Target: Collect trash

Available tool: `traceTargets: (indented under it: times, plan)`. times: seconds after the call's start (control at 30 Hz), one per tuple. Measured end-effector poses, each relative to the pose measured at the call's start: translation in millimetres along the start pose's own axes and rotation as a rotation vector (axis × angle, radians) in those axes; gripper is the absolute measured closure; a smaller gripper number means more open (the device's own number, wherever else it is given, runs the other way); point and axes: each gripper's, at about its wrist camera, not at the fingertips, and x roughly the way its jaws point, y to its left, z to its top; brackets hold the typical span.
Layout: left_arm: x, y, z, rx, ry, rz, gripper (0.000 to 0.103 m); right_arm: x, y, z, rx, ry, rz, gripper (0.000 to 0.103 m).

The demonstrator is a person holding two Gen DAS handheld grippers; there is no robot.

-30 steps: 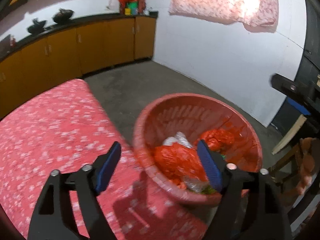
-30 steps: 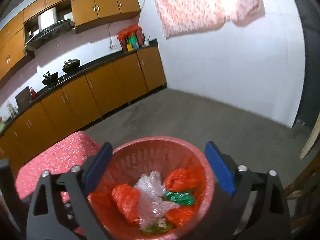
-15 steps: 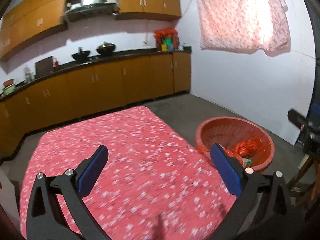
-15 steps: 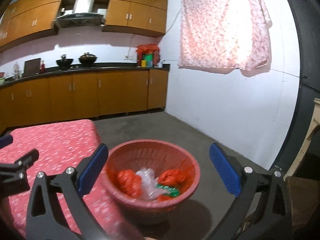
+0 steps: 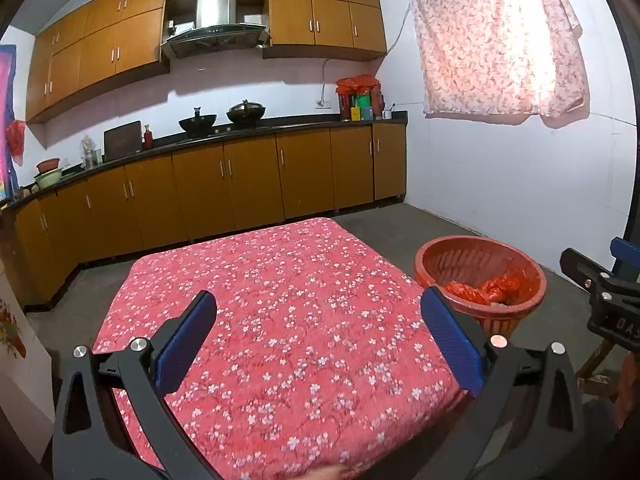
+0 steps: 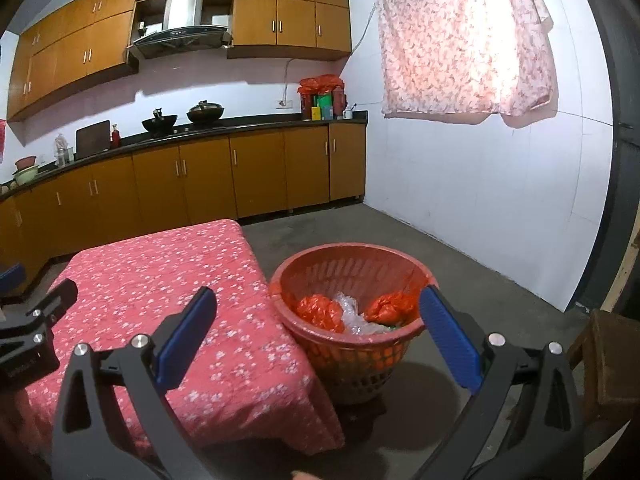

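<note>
A red plastic basket [image 6: 348, 249] stands on the floor at the table's right corner. It holds crumpled red bags [image 6: 320, 312], clear plastic [image 6: 352, 318] and a bit of green wrapper [image 6: 386, 326]. My right gripper [image 6: 318, 300] hangs open and empty, above and short of the basket. My left gripper [image 5: 318, 304] is open wide, with nothing between its blue pads, over the red floral tablecloth [image 5: 300, 280]. In the left wrist view the basket [image 5: 440, 250] sits to the right with the red bags [image 5: 480, 290] inside. The right gripper [image 5: 596, 258] shows at the right edge.
Wooden cabinets [image 5: 248, 184] and a dark counter with pots run along the far wall. A white wall with a hung floral cloth [image 6: 464, 40] closes the right side. A wooden stool [image 6: 608, 352] stands at the right. Grey floor [image 6: 360, 224] lies beyond the basket.
Both grippers have pulled back and risen from just over the basket. The left one has swung left over the table, and its jaws have widened. The basket now looks smaller and farther away.
</note>
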Motion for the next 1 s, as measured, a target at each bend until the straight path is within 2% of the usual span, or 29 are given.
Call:
traceTargets:
  times: [0.43, 1.0]
  plan:
    - [-16, 7, -8, -0.024, -0.021, -0.014, 0.002, -31, 4, 0, -0.013, -0.038, -0.022, 0.004]
    - [-21, 12, -15, -0.034, -0.008, -0.009, 0.002, -35, 4, -11, -0.003, -0.018, -0.006, 0.004]
